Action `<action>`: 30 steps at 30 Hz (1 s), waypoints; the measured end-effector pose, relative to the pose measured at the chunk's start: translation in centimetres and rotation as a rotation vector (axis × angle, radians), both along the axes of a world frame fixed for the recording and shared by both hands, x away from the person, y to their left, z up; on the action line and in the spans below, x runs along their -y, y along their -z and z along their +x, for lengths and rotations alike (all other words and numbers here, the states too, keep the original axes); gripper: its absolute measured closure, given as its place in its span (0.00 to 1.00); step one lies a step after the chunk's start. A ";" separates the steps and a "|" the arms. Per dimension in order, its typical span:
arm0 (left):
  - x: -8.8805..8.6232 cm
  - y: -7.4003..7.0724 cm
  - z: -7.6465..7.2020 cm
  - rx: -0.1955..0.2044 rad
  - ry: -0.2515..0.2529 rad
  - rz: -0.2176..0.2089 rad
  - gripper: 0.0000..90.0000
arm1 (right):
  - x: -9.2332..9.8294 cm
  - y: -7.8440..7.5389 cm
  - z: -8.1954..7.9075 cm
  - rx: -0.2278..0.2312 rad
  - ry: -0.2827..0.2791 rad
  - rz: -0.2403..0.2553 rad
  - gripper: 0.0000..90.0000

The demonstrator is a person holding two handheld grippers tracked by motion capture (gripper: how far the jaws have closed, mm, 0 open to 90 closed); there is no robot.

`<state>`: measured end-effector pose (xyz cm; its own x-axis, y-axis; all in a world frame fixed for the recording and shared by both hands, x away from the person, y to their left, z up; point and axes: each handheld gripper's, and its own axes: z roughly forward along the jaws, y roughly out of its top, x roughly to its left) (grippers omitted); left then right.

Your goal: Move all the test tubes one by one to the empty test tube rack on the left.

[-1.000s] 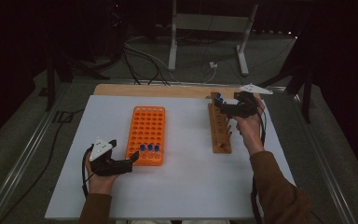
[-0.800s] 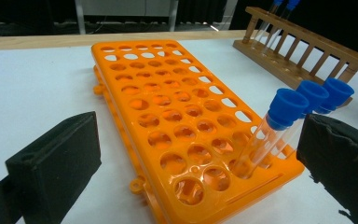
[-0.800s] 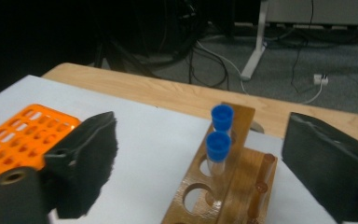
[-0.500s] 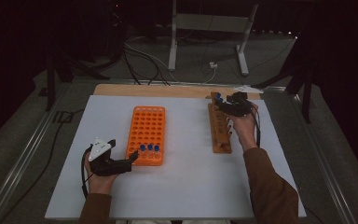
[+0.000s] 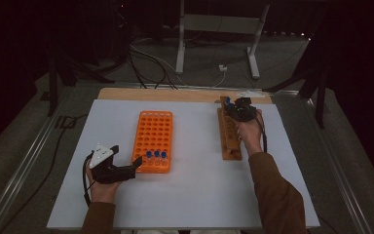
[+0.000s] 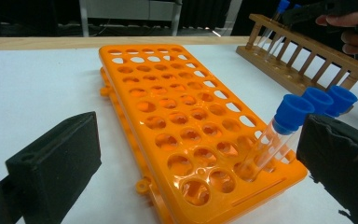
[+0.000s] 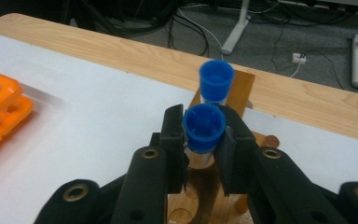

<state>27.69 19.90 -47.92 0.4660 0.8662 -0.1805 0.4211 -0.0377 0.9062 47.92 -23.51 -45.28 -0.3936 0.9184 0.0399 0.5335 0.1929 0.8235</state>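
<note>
Right gripper [image 7: 204, 154] has just been closing, now clamped on a blue-capped tube [image 7: 203, 128] at far end of wooden rack [image 5: 230, 134]; lift straight up, no tilt; 2nd tube [image 7: 216, 80] just behind; orange rack [image 5: 152, 139], left of wooden rack, holds 3 tubes [image 6: 303, 105] in near row; left gripper [image 5: 126, 163] open beside it

In the right gripper view, the lower body of the blue-capped tube [image 7: 204, 128] is hidden between the pads of the right gripper [image 7: 204, 149], and the wooden rack [image 7: 240, 88] is largely covered beneath them. The orange rack [image 7: 0, 109], left of the wooden rack, is cut off by the picture's edge. In the high view, the tubes at the wooden rack's far end are too small to count.
</note>
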 end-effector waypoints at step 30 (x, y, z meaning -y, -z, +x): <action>-0.1 -0.4 0.1 0.006 0.001 -0.006 0.01 | 0.7 -4.6 -1.7 0.092 -0.003 0.021 0.85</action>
